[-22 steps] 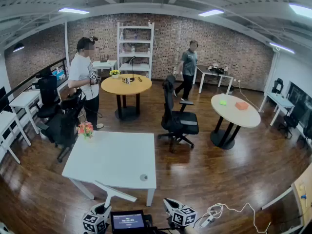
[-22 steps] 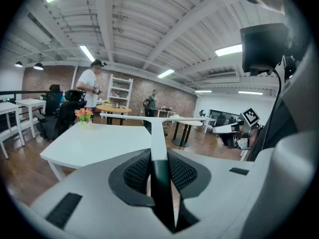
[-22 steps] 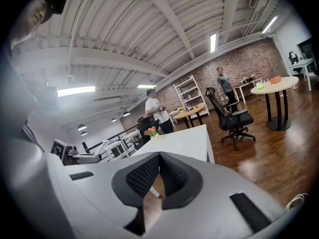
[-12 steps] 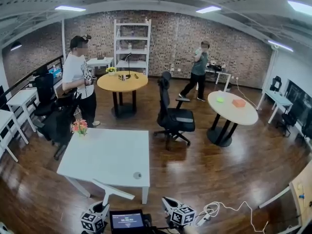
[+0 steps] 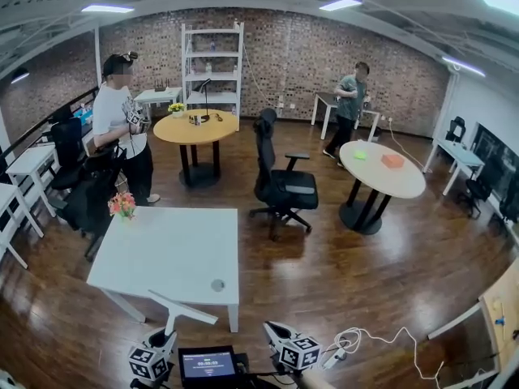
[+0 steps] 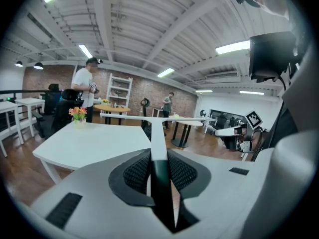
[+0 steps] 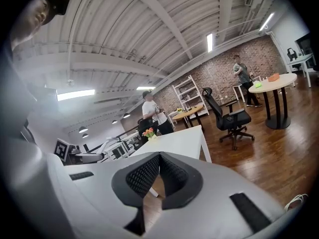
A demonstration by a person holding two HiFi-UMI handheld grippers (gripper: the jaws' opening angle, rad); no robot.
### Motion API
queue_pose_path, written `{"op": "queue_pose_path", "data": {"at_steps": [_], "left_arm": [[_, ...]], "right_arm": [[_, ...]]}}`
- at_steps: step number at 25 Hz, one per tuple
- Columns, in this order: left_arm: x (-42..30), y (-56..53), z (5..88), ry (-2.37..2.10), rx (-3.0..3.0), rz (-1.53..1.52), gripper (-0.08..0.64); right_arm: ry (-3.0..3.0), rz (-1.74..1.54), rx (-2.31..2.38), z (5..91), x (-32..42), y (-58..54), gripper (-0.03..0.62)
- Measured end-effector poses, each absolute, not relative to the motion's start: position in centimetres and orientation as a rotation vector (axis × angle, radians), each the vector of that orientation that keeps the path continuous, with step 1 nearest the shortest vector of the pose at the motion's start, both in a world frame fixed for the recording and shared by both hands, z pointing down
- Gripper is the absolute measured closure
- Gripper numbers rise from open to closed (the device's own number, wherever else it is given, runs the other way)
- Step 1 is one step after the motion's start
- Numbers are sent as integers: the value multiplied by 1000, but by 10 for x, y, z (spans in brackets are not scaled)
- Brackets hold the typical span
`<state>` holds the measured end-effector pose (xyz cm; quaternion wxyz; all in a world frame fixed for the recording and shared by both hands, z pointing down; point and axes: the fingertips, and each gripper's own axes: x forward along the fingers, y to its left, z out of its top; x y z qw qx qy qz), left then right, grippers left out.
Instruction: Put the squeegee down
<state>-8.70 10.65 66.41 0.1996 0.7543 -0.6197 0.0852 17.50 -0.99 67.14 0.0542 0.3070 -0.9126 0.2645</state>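
Observation:
The squeegee (image 5: 182, 308) is white and T-shaped, its blade hanging just short of the near edge of the white table (image 5: 162, 250). My left gripper (image 5: 166, 335) sits at the bottom left of the head view, shut on the squeegee's handle. In the left gripper view the dark handle (image 6: 160, 173) is pinched between the pads and the blade (image 6: 149, 116) stretches across ahead, level with the table (image 6: 94, 138). My right gripper (image 5: 268, 327) is beside it at the bottom centre. Its pads (image 7: 149, 171) meet at the tips with nothing between them.
A small pot of flowers (image 5: 122, 205) and a small round thing (image 5: 216, 284) are on the table. A black office chair (image 5: 280, 186), a round wooden table (image 5: 195, 126) and a round white table (image 5: 381, 168) stand beyond. One person (image 5: 117, 120) stands at the left, another (image 5: 350, 104) at the back. A white cable (image 5: 365, 339) lies on the floor.
The head view has shifted, so the table sits lower and more to the left. The person at the back has walked to the right. The left gripper still holds the squeegee.

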Motion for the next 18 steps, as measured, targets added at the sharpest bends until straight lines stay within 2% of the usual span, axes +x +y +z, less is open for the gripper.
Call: {"op": "queue_pose_path", "data": {"at_steps": [18], "left_arm": [[-110, 39, 657, -1741, 2151, 262, 474]], "right_arm": [[-2770, 780, 950, 660, 165, -50, 569]]}}
